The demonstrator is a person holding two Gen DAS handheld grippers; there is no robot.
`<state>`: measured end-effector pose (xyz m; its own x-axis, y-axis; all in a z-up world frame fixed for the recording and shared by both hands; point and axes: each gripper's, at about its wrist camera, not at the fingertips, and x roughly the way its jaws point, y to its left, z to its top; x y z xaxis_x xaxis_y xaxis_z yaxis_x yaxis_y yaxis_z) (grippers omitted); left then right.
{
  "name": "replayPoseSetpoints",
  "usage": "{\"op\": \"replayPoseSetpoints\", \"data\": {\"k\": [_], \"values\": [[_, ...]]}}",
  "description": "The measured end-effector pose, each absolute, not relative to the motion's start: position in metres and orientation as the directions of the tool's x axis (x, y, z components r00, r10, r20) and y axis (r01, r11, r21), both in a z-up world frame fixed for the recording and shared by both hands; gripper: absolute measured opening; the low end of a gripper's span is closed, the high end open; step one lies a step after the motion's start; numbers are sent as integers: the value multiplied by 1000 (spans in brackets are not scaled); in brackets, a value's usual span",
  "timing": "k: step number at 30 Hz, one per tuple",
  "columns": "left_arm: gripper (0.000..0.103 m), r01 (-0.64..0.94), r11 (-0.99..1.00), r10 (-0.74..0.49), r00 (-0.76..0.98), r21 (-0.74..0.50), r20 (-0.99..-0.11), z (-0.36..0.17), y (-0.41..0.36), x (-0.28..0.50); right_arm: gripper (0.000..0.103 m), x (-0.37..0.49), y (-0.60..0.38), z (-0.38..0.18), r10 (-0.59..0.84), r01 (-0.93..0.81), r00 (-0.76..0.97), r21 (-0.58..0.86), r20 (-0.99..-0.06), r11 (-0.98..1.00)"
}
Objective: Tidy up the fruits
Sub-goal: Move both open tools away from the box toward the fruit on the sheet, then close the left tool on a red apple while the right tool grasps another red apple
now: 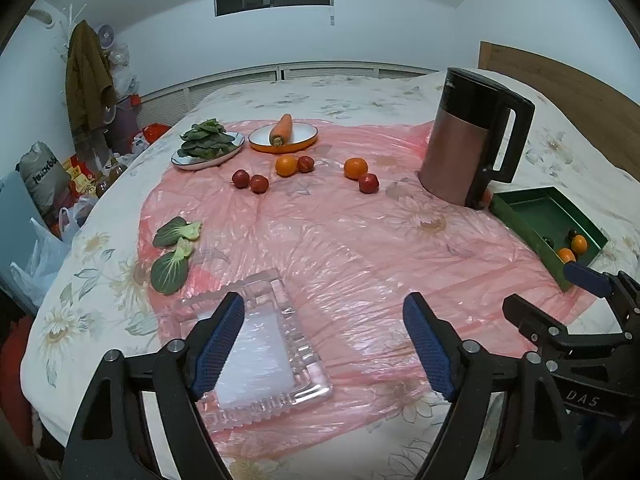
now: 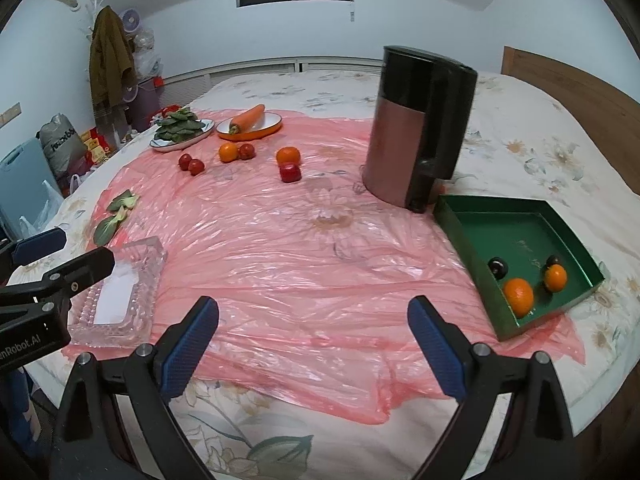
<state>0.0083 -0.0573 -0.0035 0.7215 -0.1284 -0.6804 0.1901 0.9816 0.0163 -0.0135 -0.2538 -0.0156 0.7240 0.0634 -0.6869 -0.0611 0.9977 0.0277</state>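
Oranges (image 2: 518,297) sit in the green tray (image 2: 460,220) by the bed's right edge, two dark fruits there hard to identify, others loose on pink plastic sheet (image 2: 300,260); both my jaws stand apart, empty.

Both wrist cams sit low, angled down across the bed; both see pink sheet (image 1: 320,240), kettle (image 2: 420,128).
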Motion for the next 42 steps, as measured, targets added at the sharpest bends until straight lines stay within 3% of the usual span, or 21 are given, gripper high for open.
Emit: {"op": "replayPoseSetpoints", "data": {"k": [12, 42], "values": [[88, 165, 986, -105, 721, 22, -685, -5, -48, 24, 103, 9, -236, -16, 110, -129, 715, 24, -691, 991], [88, 25, 1000, -3, 639, 18, -769, -32, 0, 158, 103, 164, -224, -44, 241, -276, 665, 67, -707, 959]]}}
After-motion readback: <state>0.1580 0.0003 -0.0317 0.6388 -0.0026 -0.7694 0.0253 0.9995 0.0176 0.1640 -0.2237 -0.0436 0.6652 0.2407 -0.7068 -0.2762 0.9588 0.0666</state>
